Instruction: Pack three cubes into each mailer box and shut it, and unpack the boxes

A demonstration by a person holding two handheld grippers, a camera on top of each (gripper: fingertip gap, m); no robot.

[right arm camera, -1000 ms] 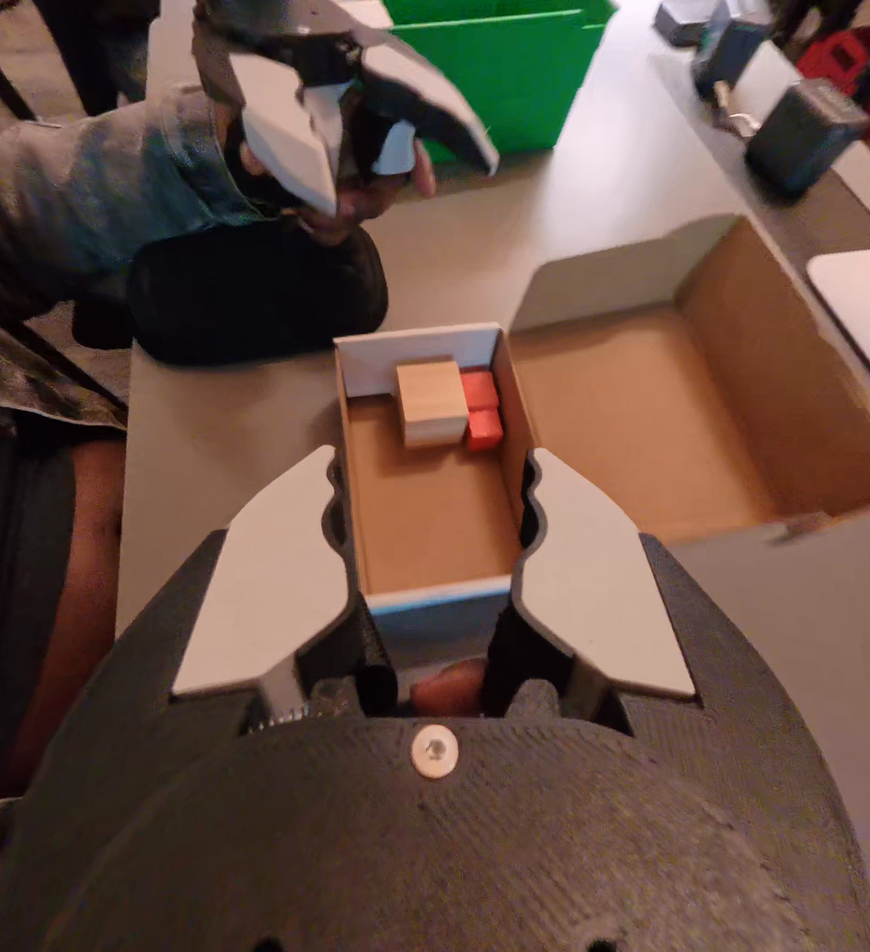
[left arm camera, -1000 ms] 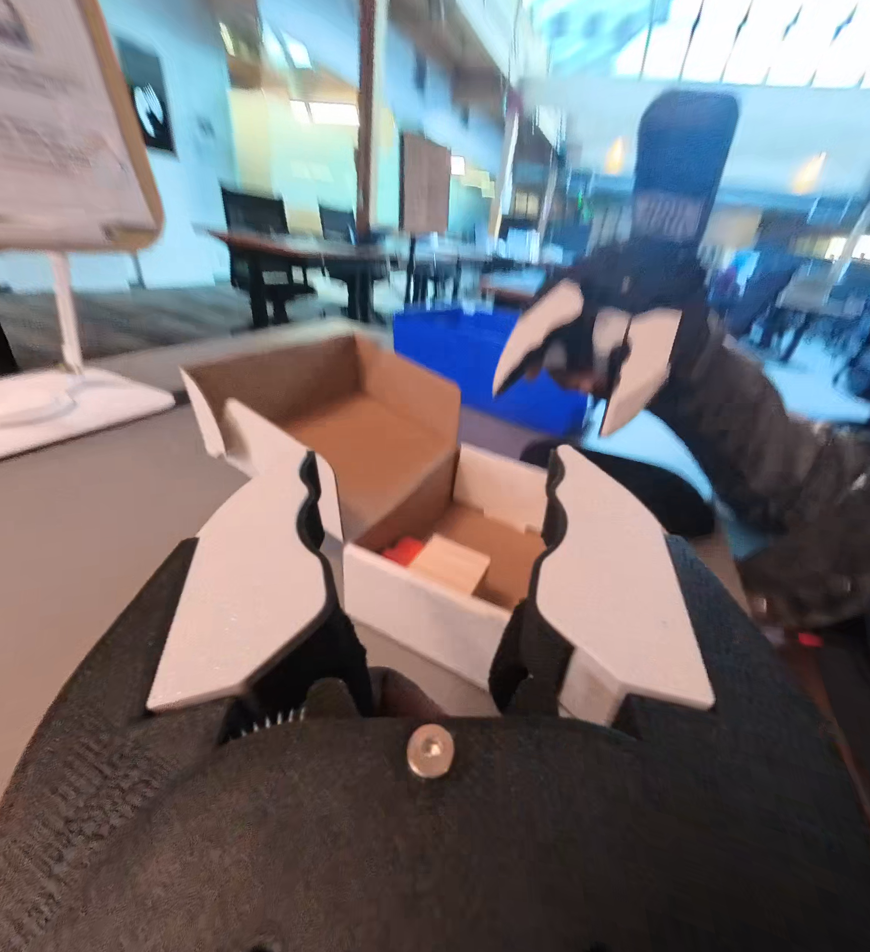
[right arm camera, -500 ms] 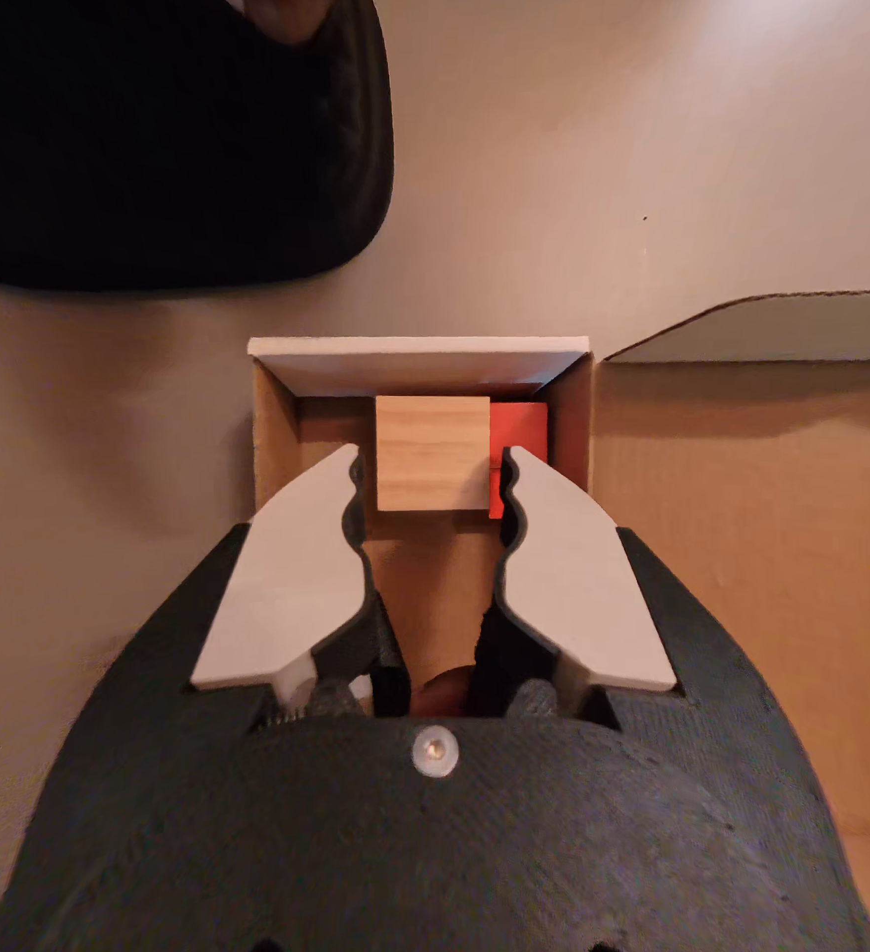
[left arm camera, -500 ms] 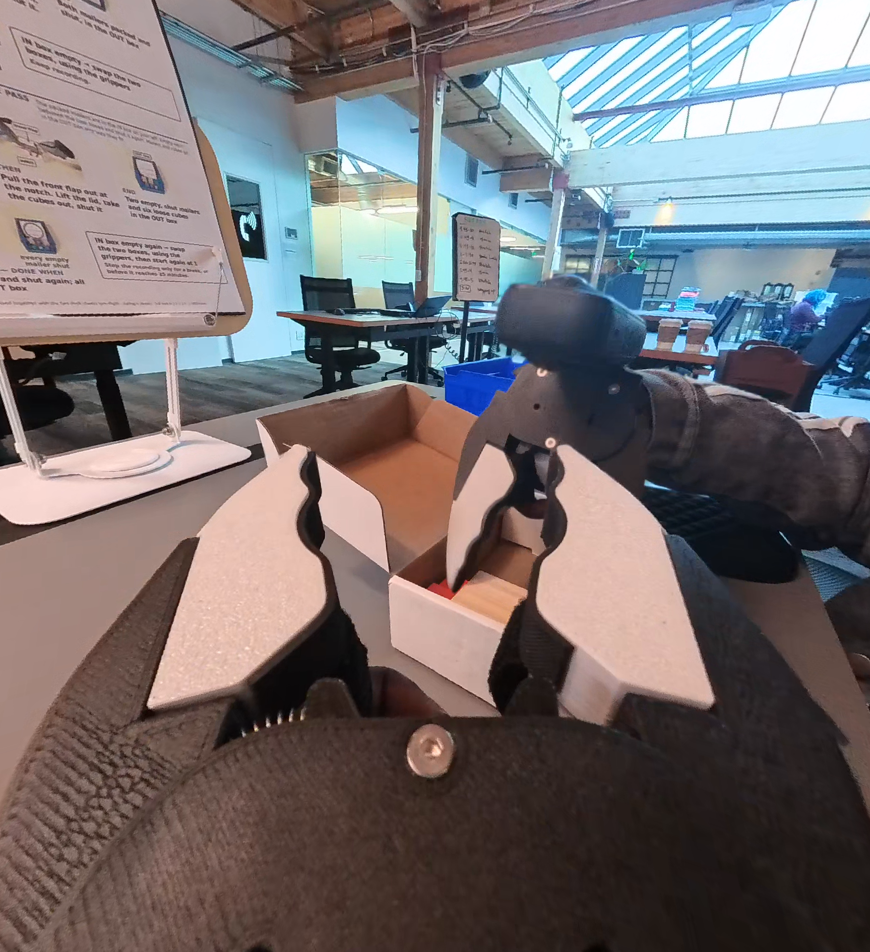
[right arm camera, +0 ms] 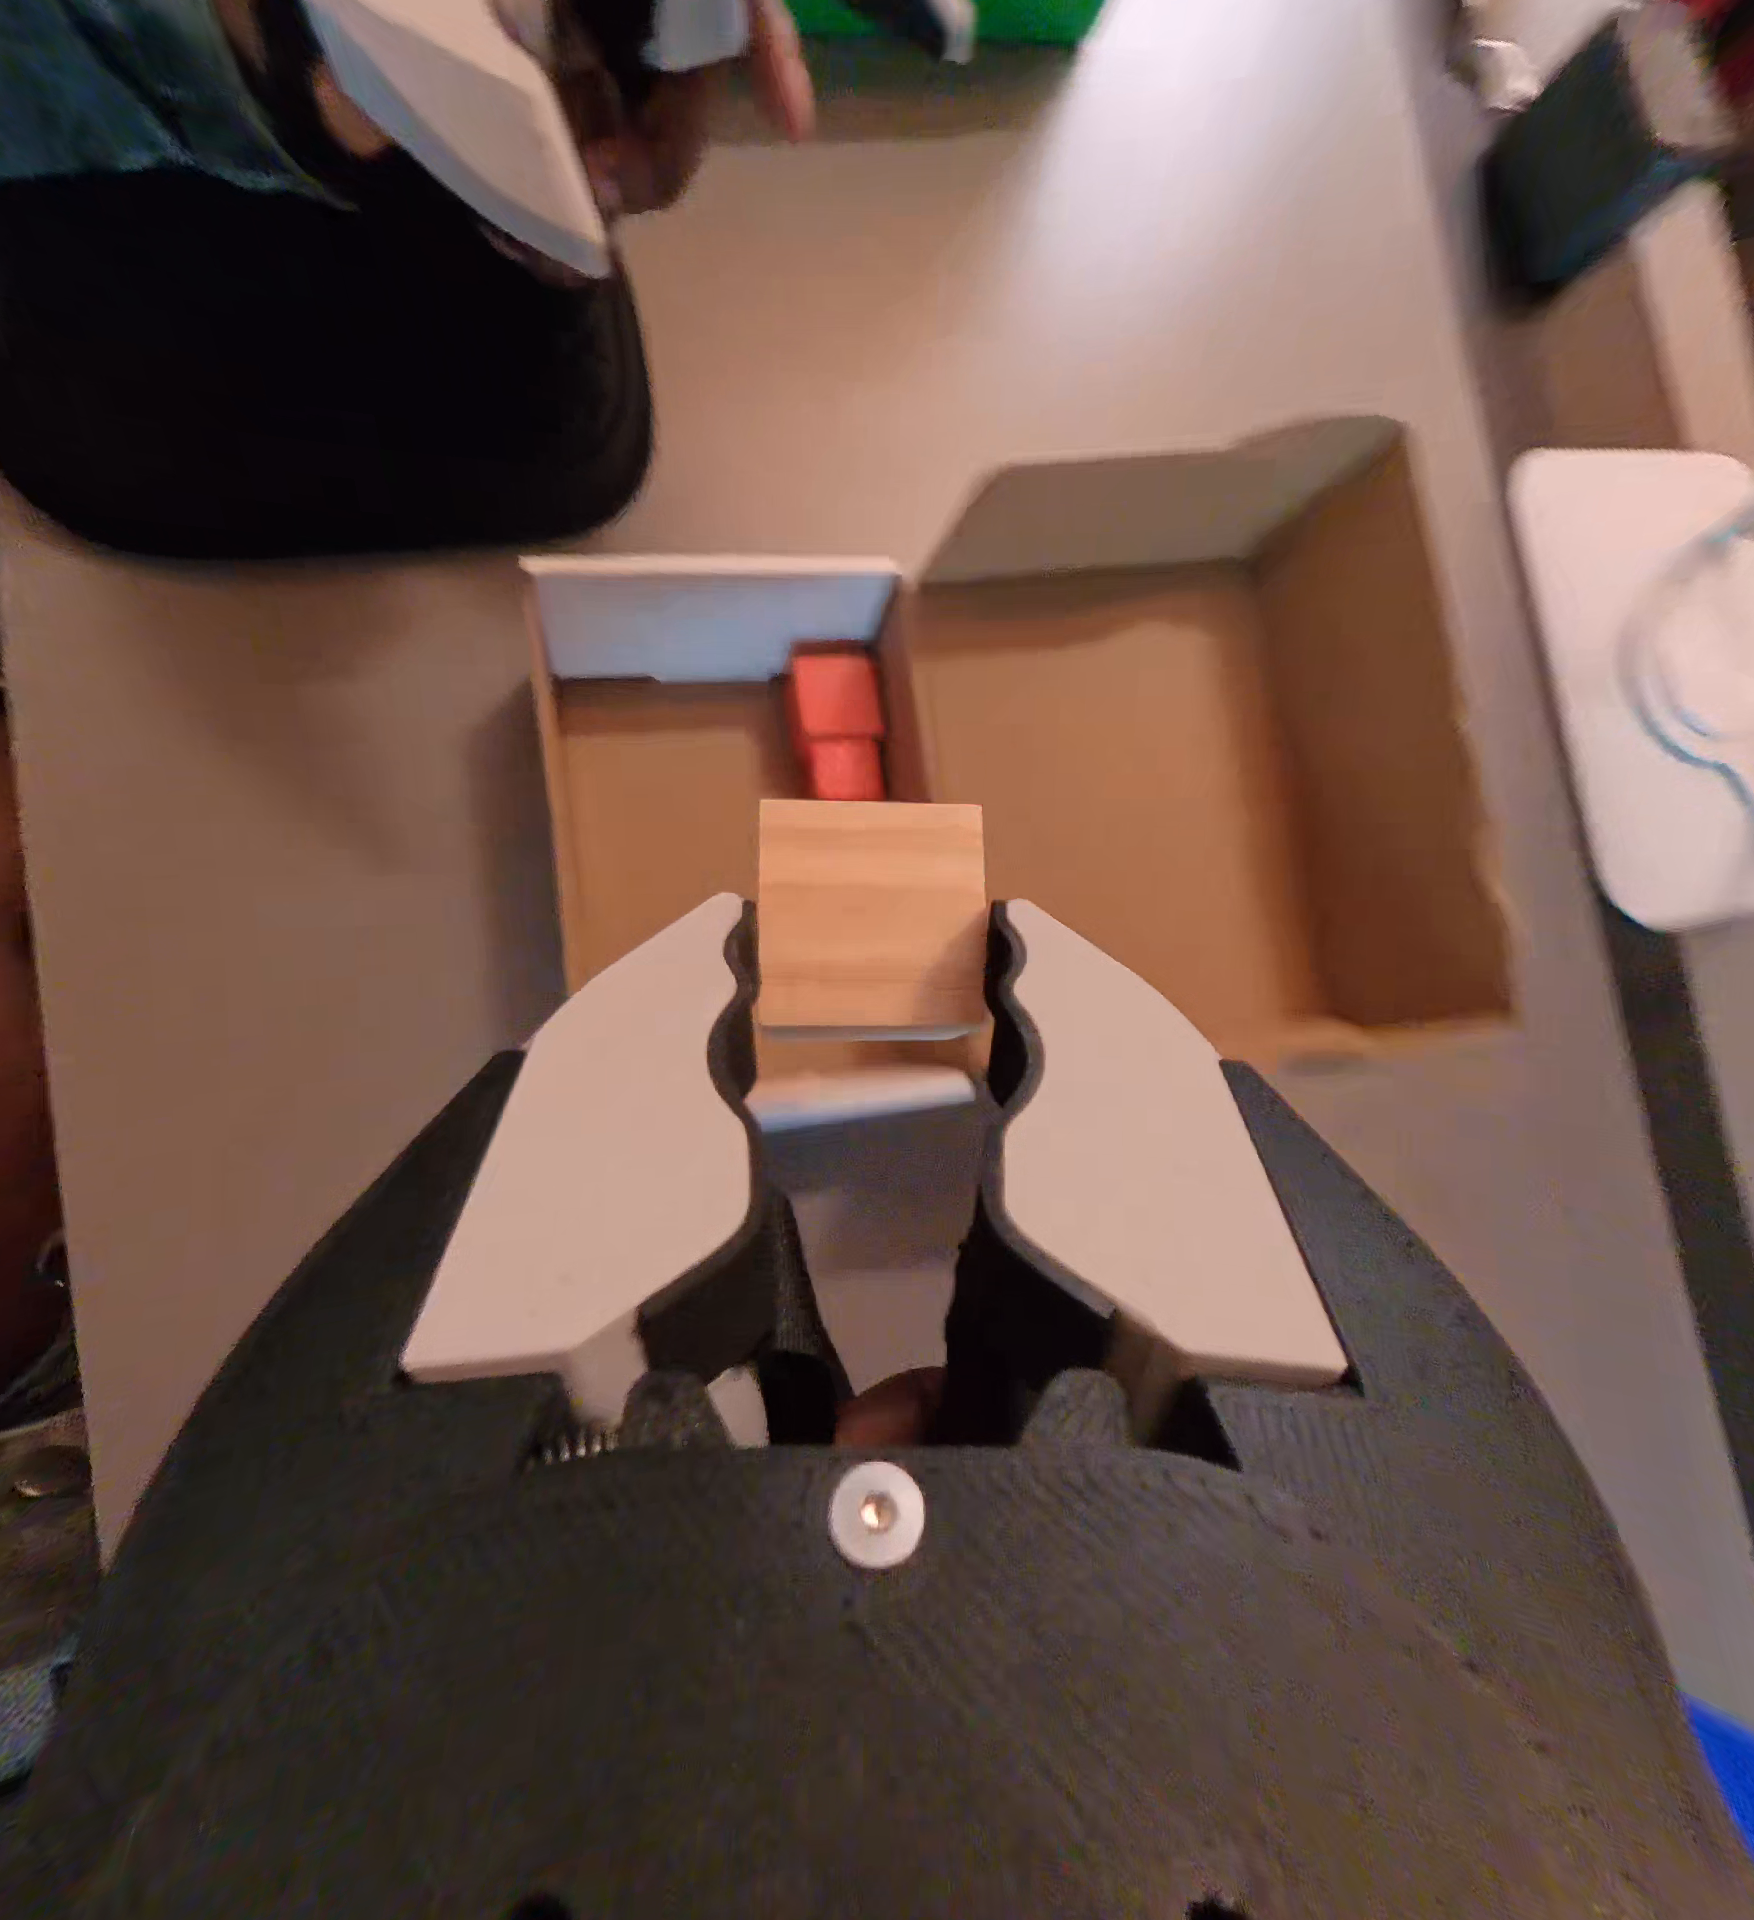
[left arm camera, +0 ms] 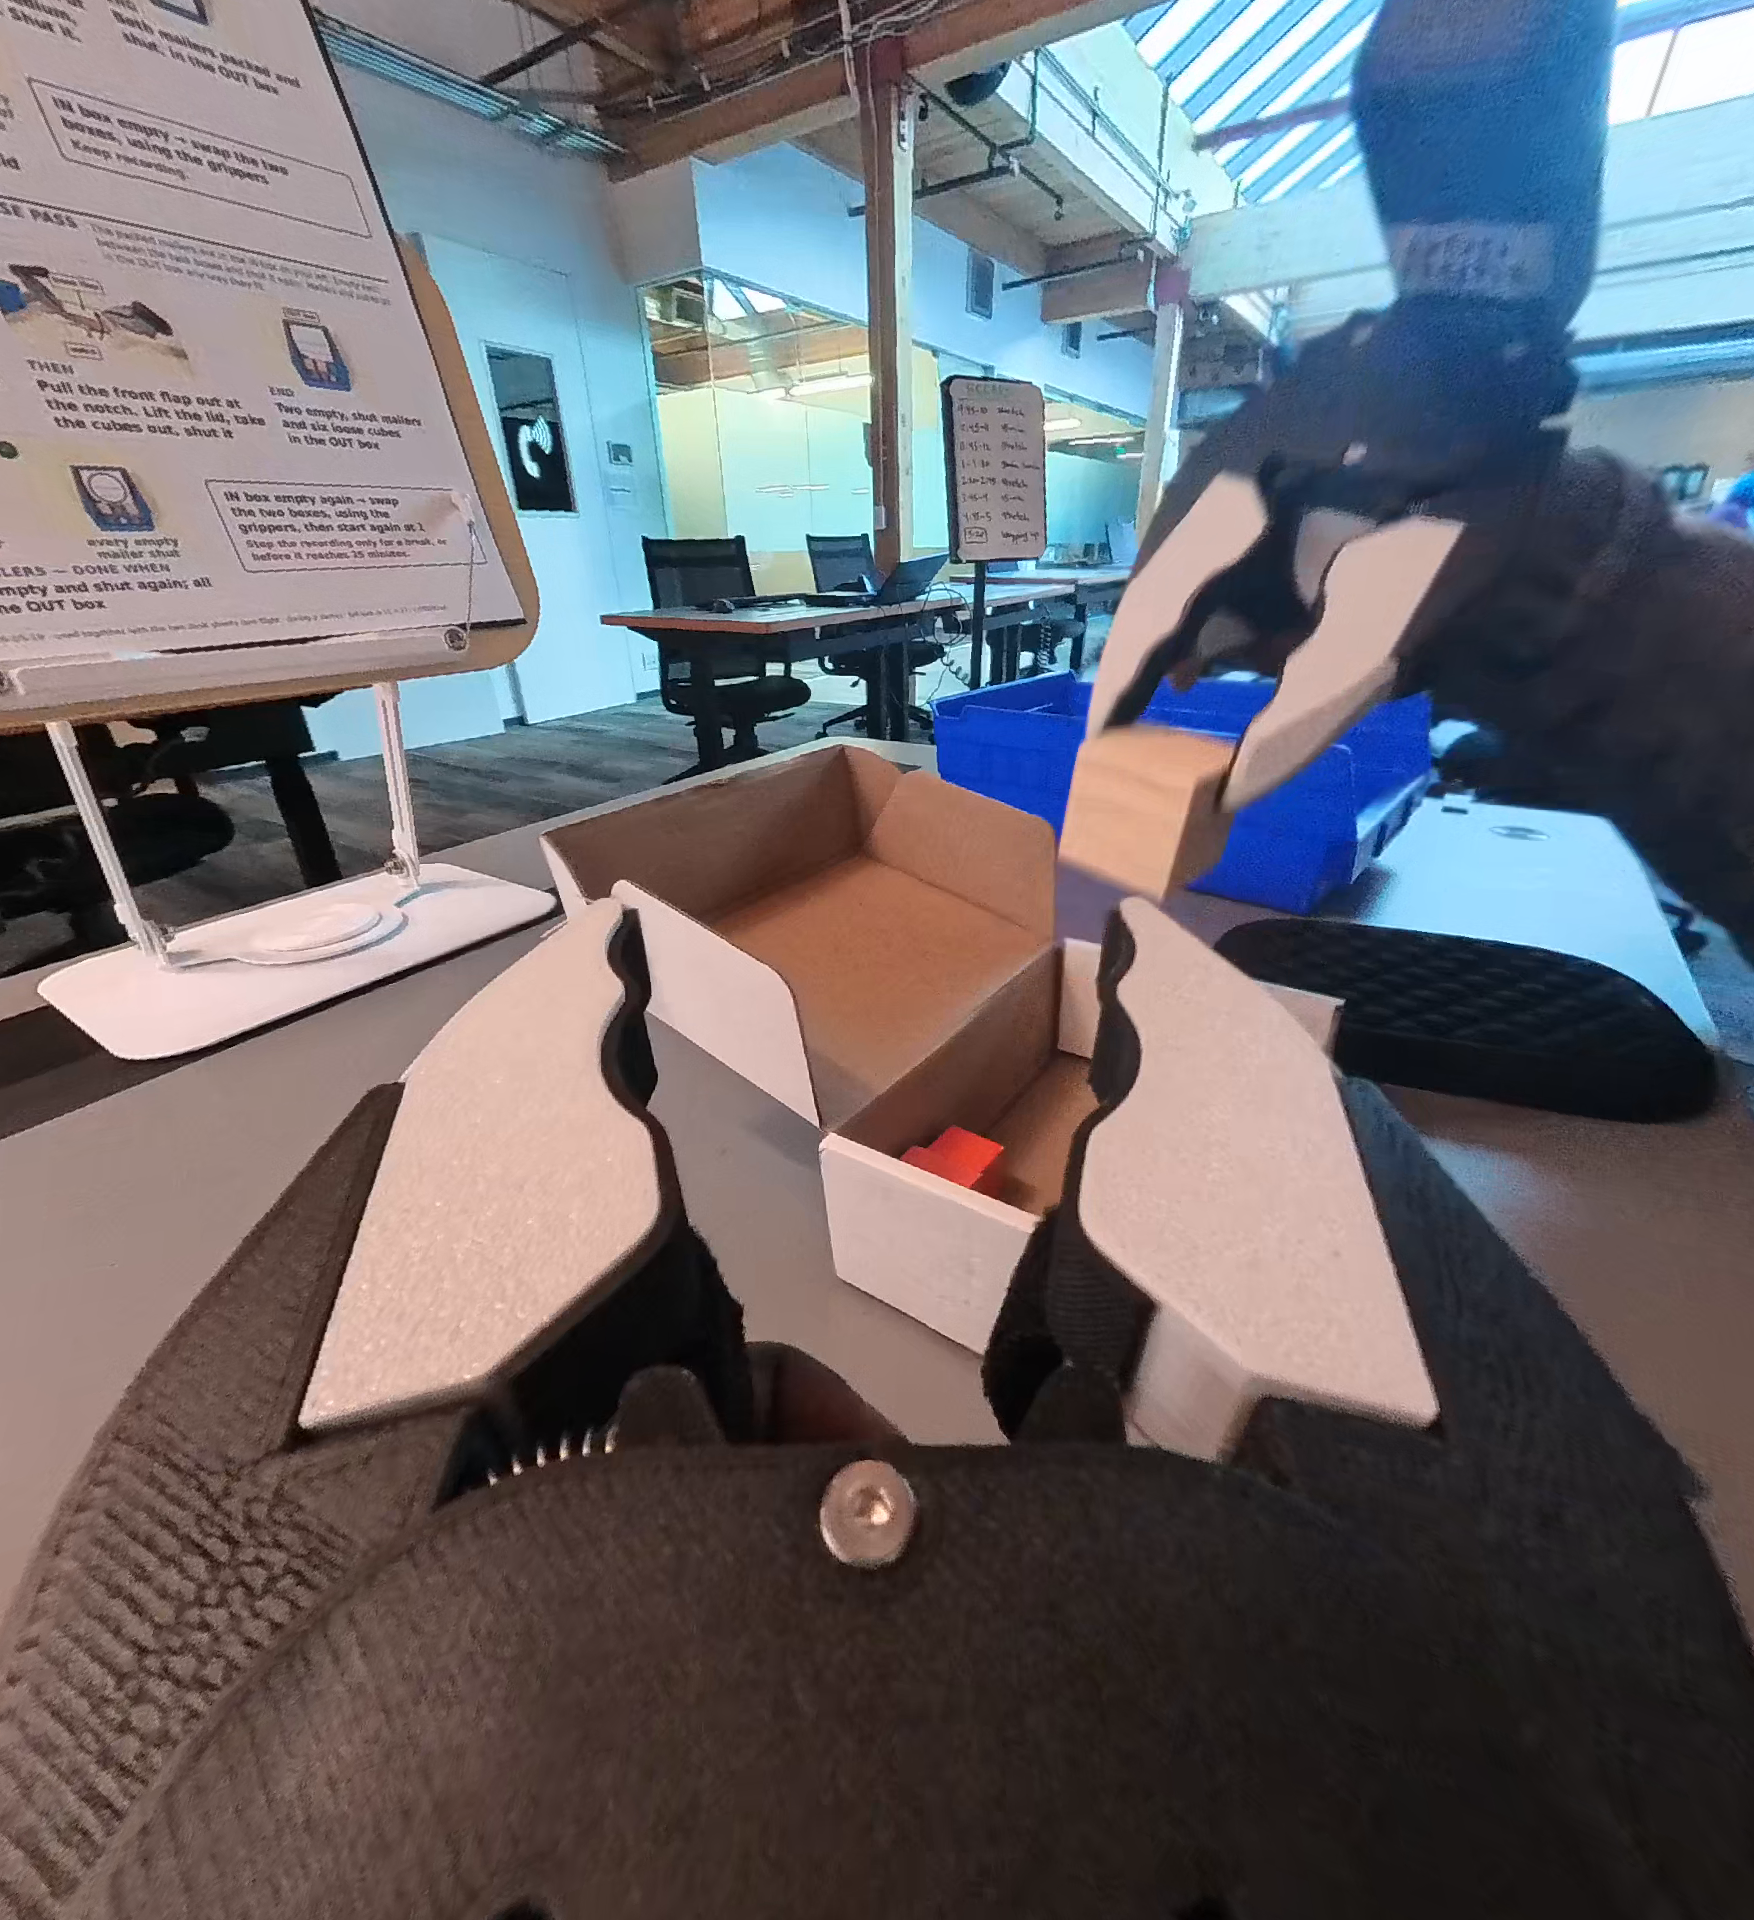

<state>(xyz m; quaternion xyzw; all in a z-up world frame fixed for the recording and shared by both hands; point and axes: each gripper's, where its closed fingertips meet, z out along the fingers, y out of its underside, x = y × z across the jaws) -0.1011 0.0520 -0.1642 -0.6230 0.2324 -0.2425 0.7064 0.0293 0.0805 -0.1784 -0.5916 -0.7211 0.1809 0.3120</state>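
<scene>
Overhead, right gripper (right arm camera: 868,961) clamping smooth wooden cube (right arm camera: 871,914), left gripper (left arm camera: 868,997) spread empty, corrugated mailer box (right arm camera: 644,623), red cubes (right arm camera: 837,722) inside.

Your worktop (right arm camera: 1112,312) is a plain grey surface. On it you have the open mailer box (right arm camera: 1205,790), its lid folded flat beside the tray. A black padded rest (left arm camera: 1475,1018) lies just beyond the box, a white stand base (left arm camera: 301,956) sits near the lid, and a blue bin (left arm camera: 1008,748) stands farther off.
</scene>
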